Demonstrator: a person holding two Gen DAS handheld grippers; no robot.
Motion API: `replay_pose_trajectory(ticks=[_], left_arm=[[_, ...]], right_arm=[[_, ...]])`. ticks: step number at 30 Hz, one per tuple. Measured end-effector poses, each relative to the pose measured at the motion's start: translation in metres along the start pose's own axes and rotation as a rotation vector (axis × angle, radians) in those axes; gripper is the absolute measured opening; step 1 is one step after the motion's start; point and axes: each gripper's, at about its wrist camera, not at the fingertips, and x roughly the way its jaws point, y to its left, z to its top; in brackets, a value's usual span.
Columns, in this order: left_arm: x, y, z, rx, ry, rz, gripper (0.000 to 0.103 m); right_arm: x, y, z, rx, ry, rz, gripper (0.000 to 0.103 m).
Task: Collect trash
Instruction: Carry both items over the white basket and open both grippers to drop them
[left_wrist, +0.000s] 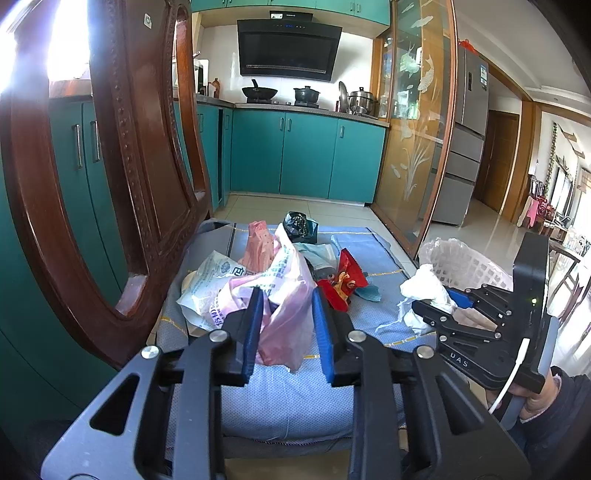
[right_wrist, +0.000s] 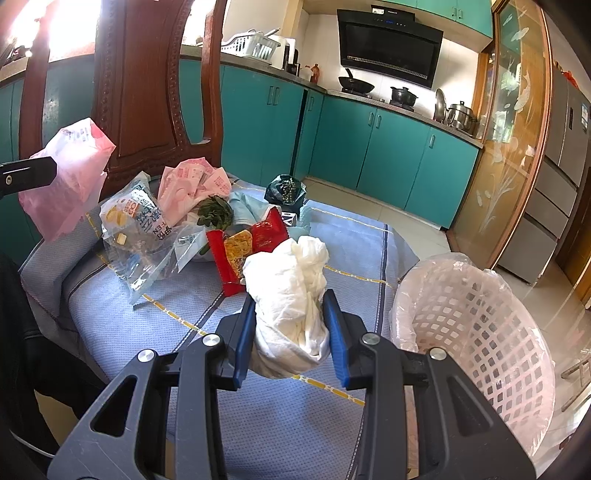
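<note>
Your left hand-held gripper (left_wrist: 287, 328) pinches a pink plastic bag (left_wrist: 284, 317) between its blue pads, lifted above the blue cloth (left_wrist: 280, 398) on the tabletop. Your right hand-held gripper (right_wrist: 291, 339) pinches a crumpled white bag (right_wrist: 291, 295), with the lined white basket (right_wrist: 480, 325) just beside it at 3 o'clock. The remaining trash sits at 12 o'clock: a red snack wrapper (right_wrist: 251, 243), a clear printed bag (right_wrist: 144, 236), pink wrappers (right_wrist: 192, 181) and a dark bag (right_wrist: 286, 190)
</note>
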Motion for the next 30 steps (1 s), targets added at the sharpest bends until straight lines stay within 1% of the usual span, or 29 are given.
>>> replay_pose_trajectory(ticks=[4,7,11,14,17,20,21,23,25,26,27,30], left_arm=[[0.007,0.001,-0.002,-0.014,0.019,-0.010,0.026],[0.013,0.006,-0.001,-0.053,0.035,-0.029,0.025],[0.010,0.006,0.011,-0.050,0.000,-0.040,0.025],[0.011,0.001,0.025,-0.046,-0.031,-0.083,0.025],[0.020,-0.007,0.041,-0.061,-0.042,-0.168,0.025],[0.039,-0.024,0.059,-0.061,-0.038,-0.251,0.025],[0.046,-0.032,0.065,-0.055,-0.032,-0.272,0.025],[0.061,-0.054,0.075,-0.039,-0.021,-0.326,0.025],[0.080,-0.082,0.084,-0.028,0.013,-0.406,0.025],[0.094,-0.104,0.089,-0.017,0.041,-0.459,0.025],[0.103,-0.118,0.091,-0.005,0.062,-0.493,0.025],[0.129,-0.167,0.091,0.040,0.123,-0.569,0.025]], right_arm=[[0.001,-0.002,-0.001,0.003,0.006,-0.012,0.036],[-0.001,-0.005,-0.002,0.010,0.002,-0.028,0.036],[-0.006,-0.017,0.001,0.052,-0.030,-0.081,0.036],[-0.015,-0.040,0.004,0.127,-0.069,-0.128,0.036],[-0.031,-0.073,0.003,0.220,-0.119,-0.197,0.036],[-0.045,-0.109,-0.005,0.313,-0.142,-0.280,0.036],[-0.048,-0.125,-0.011,0.361,-0.137,-0.303,0.036],[-0.049,-0.148,-0.021,0.443,-0.115,-0.315,0.036],[-0.048,-0.169,-0.033,0.526,-0.080,-0.325,0.036],[-0.049,-0.172,-0.036,0.543,-0.067,-0.334,0.036],[-0.047,-0.177,-0.041,0.559,-0.048,-0.346,0.036],[-0.044,-0.179,-0.046,0.557,-0.014,-0.371,0.036]])
